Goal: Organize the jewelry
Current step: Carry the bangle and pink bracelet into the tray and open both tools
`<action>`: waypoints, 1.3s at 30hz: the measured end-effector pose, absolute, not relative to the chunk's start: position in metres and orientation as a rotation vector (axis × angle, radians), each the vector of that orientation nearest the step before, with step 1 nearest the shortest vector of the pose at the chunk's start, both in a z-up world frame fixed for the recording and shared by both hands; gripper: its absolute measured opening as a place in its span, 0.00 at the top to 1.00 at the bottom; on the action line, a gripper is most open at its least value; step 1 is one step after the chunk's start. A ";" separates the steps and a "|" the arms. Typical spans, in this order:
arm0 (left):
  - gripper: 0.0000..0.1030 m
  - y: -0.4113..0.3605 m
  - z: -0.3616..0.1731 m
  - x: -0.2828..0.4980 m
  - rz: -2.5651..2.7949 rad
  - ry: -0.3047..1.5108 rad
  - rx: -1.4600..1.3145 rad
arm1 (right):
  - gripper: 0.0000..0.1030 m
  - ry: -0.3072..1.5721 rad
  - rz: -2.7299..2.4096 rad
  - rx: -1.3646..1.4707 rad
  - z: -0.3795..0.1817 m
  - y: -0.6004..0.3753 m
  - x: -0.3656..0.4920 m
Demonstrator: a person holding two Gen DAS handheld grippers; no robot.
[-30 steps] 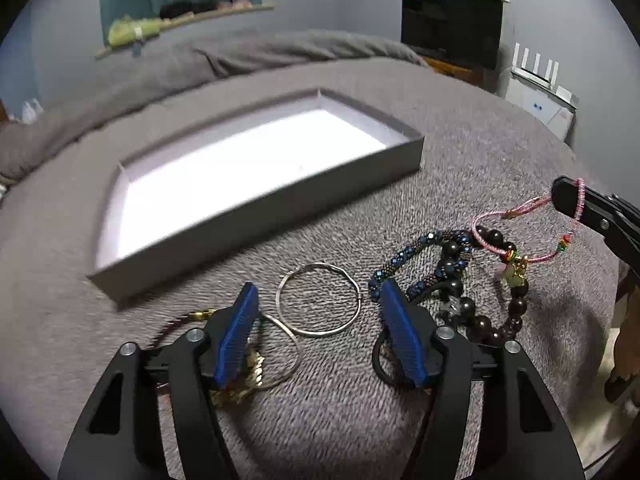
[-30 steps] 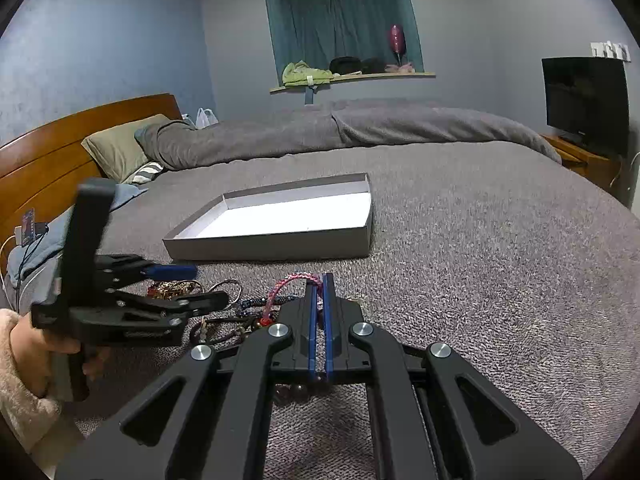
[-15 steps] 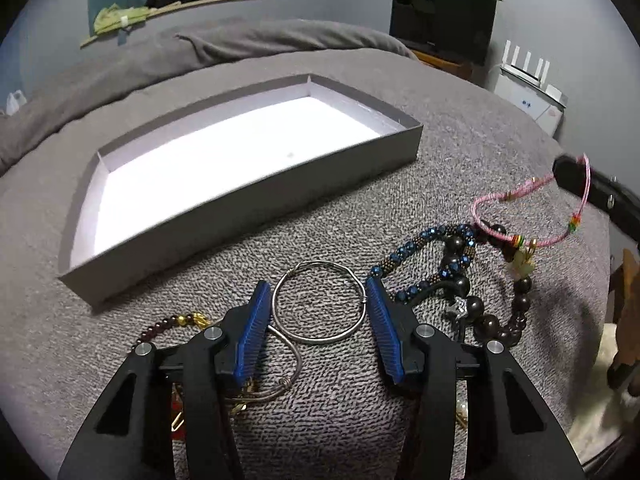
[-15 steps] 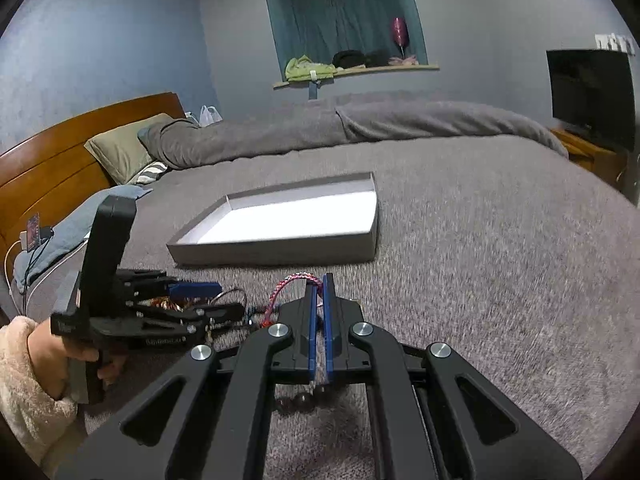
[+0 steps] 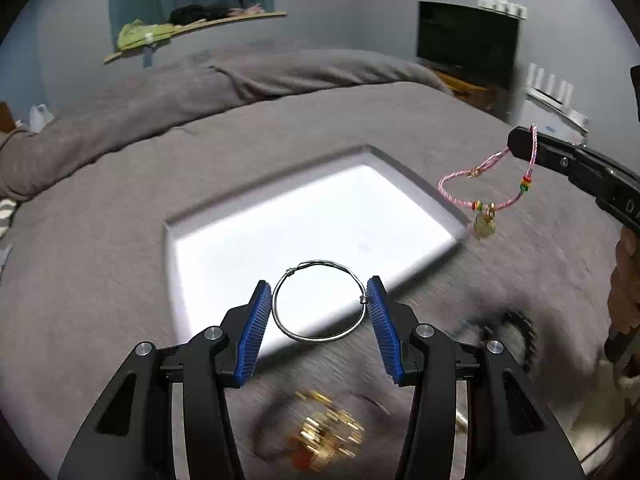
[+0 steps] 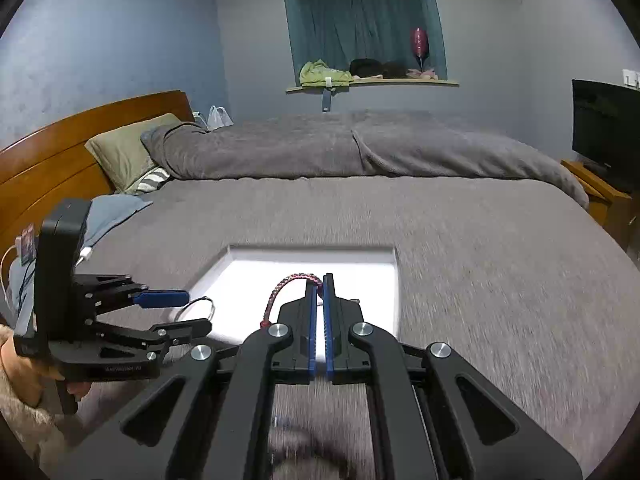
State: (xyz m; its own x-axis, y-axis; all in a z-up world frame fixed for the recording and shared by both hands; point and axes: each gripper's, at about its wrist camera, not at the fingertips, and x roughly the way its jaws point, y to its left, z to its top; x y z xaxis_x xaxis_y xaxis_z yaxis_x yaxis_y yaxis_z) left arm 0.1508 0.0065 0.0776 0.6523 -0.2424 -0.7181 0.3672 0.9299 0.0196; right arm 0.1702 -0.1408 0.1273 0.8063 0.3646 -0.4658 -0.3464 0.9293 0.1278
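Both tools have risen from the bedspread (image 6: pixel 500 280) since a second ago, each now carrying a piece toward the shallow grey box (image 5: pixel 192 280). The left gripper (image 5: pixel 318 312) holds a silver wire bangle (image 5: pixel 319 301) pressed across its width between the blue pads (image 5: pixel 253 326), which stand apart by the ring's span; the bangle hangs ahead of the tool, over the near edge of the box. The right gripper (image 6: pixel 319 316) is closed on a pink cord bracelet (image 5: pixel 486 184), its charm dangling below the tips beside the box's corner. Judged: both transfers are under way, neither piece yet released. The remaining pile beneath the left tool, gold pieces (image 5: pixel 326 442) and dark beads (image 5: pixel 516 334), is motion-blurred and uncountable.
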 end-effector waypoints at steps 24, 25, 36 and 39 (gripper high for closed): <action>0.40 0.038 0.009 0.293 -0.159 1.018 0.147 | 0.97 0.744 0.197 -0.034 0.052 -0.115 0.315; 0.37 0.039 0.009 0.292 -0.159 1.015 0.144 | 0.97 0.748 0.197 -0.034 0.052 -0.115 0.315; 0.27 0.047 0.045 0.266 -0.161 0.919 0.081 | 0.62 0.709 0.200 0.010 0.073 -0.134 0.288; 0.22 0.049 0.059 0.248 -0.159 0.883 0.067 | 0.54 0.687 0.192 0.042 0.081 -0.146 0.271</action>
State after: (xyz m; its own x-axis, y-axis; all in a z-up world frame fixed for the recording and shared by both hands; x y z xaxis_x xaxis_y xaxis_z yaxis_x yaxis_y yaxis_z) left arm 0.2483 0.0490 0.0589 0.6243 -0.1108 -0.7733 0.1663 0.9861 -0.0070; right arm 0.2709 -0.1460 0.0814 0.7564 0.1903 -0.6258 -0.1626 0.9814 0.1020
